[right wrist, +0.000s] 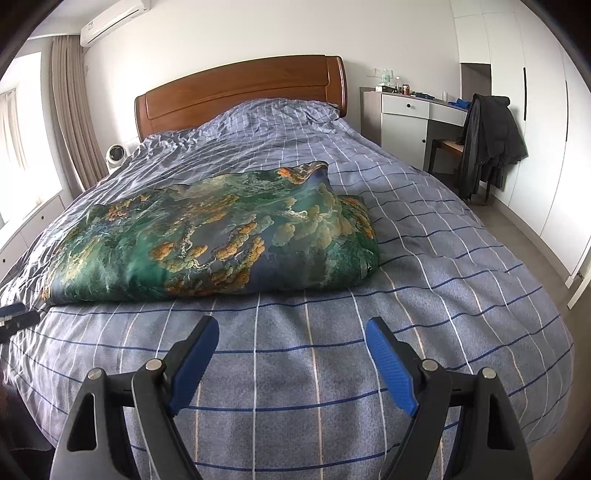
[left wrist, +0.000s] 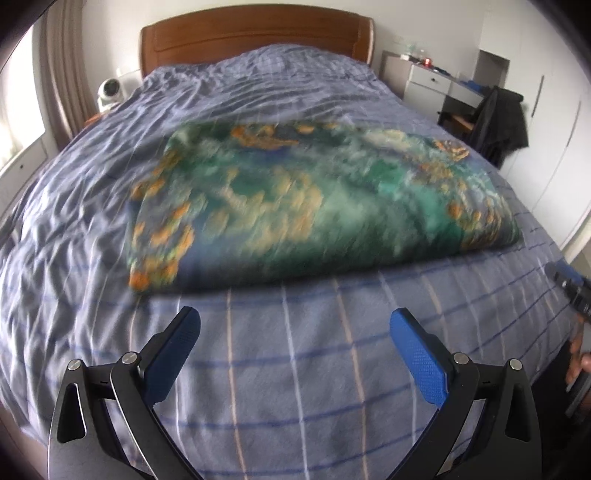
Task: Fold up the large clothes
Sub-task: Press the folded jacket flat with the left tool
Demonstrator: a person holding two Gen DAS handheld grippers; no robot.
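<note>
- My left gripper (left wrist: 295, 328) hangs with its jaws spread wide above the checked blue bedcover (left wrist: 288, 369) near the foot edge of the bed; nothing lies between its blue pads (left wrist: 417, 362), and they touch nothing.
- My right gripper (right wrist: 291, 339) is the same: jaws wide apart, empty, over the bedcover (right wrist: 280, 376) at the foot edge; its pads are clear of the cloth.
- In the left wrist view the tip of my right gripper (left wrist: 570, 291) shows at the right edge, with part of my hand (left wrist: 578, 360) below it; in the right wrist view a dark piece of my left gripper (right wrist: 16, 317) shows at the left edge.
- The folded garment (right wrist: 207, 236) lies across the middle of the bed, a thick bundle of glossy green cloth with orange and white mottling; its near edge runs roughly along the foot edge, well ahead of both grippers.
- Its far right corner is lifted in a small peak (right wrist: 314, 168); the right end bulges in rounded layers.
- In the left wrist view the garment (left wrist: 314, 206) is blurred; the wooden headboard (left wrist: 255, 29) stands beyond it.
</note>
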